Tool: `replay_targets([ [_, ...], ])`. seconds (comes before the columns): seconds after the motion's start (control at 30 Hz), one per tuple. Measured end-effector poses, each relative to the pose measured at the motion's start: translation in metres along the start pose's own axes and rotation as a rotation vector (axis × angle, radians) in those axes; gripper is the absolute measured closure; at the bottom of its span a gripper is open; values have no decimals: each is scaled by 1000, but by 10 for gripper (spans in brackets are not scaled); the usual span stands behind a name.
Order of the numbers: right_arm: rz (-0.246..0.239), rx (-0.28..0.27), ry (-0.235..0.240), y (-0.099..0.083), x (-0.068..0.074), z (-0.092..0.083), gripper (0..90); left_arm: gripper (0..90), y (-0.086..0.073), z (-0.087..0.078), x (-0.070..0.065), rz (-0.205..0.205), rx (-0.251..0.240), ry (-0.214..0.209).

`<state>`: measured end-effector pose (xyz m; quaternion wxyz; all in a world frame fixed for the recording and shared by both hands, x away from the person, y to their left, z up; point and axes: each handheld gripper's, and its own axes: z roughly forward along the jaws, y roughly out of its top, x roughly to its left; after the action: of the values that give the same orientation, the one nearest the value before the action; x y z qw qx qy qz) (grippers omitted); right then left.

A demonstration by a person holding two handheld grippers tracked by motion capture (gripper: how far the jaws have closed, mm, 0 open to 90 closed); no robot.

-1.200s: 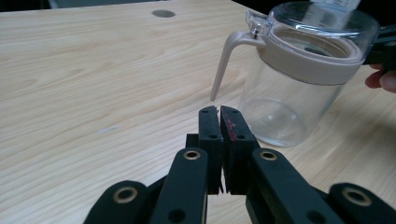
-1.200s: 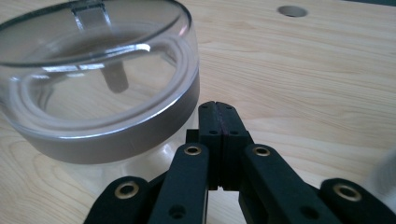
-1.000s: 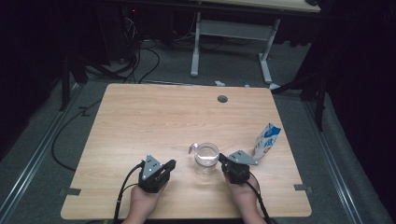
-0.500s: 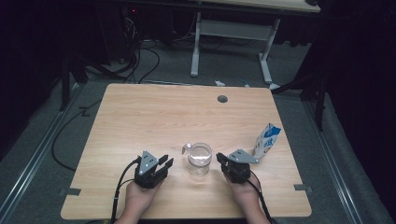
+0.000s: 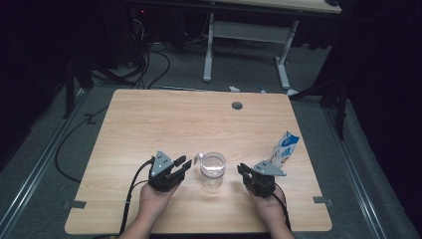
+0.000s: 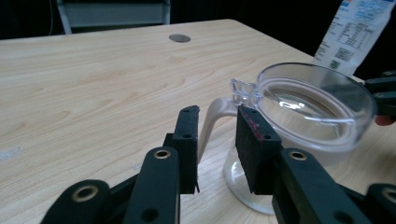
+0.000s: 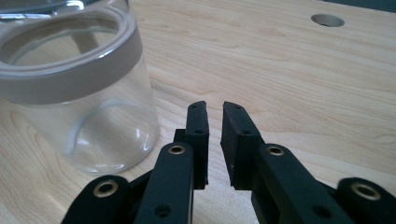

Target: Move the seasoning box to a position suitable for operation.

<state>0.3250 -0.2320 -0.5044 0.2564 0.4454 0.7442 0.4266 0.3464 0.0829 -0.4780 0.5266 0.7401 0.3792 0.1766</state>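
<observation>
Two hand-held grippers flank a clear glass pitcher [image 5: 213,169] standing upright near the front edge of a wooden table [image 5: 164,119], seen from above. The left gripper [image 5: 180,165] sits just beside the pitcher's handle side; the right gripper [image 5: 243,172] lies a little apart on the other side. Both sets of jaws have just been opening.

From the left gripper view, the left gripper [image 6: 215,144] holds its jaws a moderate way apart, and the pitcher's pale handle [image 6: 212,122] shows in the gap just beyond the tips; the pads do not press on it. The pitcher [image 6: 317,109] is cut off at the right and partly hidden by the right-hand jaw, so its base is hard to make out. At the far right edge, dark parts of the other gripper are barely visible.

From the right gripper view, the right gripper [image 7: 215,126] shows only a narrow gap with nothing in it, its tips over bare wood. The pitcher [image 7: 79,93] stands to the left of the jaws, clear of them, its top cut off by the frame.

A blue-and-white carton [image 5: 284,149] stands tilted behind the right gripper, its lower part hidden by the grey plate. A round hole [image 5: 237,105] marks the table's far side. Both forearms are cut off at the bottom edge.
</observation>
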Motion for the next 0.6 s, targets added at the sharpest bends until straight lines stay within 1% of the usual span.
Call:
replay_targets([
  [0.07, 1, -5, 8, 2, 1, -1, 805, 728, 4, 2, 0, 4, 11, 12],
  [0.13, -5, -10, 12, 3, 1, -1, 798, 749, 9, 4, -1, 9, 16, 11],
  [0.2, -3, -16, 21, 5, 1, -2, 794, 768, 13, 5, -1, 4, 11, 12],
  [0.23, -3, -15, 23, 5, 1, -2, 790, 774, 15, 6, -2, 9, 9, 13],
  [0.27, -1, -12, 27, 5, 1, -2, 787, 774, 17, 6, -3, 21, 6, 14],
  [0.3, 0, -12, 30, 5, 1, -3, 787, 774, 19, 7, -4, 22, 6, 12],
  [0.33, -1, -12, 32, 5, 1, -3, 787, 774, 20, 8, -4, 39, 11, 7],
  [0.37, 3, -10, 32, 6, 1, -4, 786, 774, 22, 9, -5, 67, 26, 18],
  [0.4, -3, -15, 31, 6, 1, -4, 787, 777, 23, 11, -6, 71, 28, 13],
  [0.47, -4, -18, 32, 7, 1, -4, 788, 778, 25, 13, -6, 64, 22, 14],
  [0.5, -5, -20, 31, 7, 2, -5, 788, 779, 25, 13, -6, 64, 16, 25],
  [0.6, -15, -31, 33, 7, 2, -5, 786, 796, 28, 16, -4, 29, 2, 11],
])
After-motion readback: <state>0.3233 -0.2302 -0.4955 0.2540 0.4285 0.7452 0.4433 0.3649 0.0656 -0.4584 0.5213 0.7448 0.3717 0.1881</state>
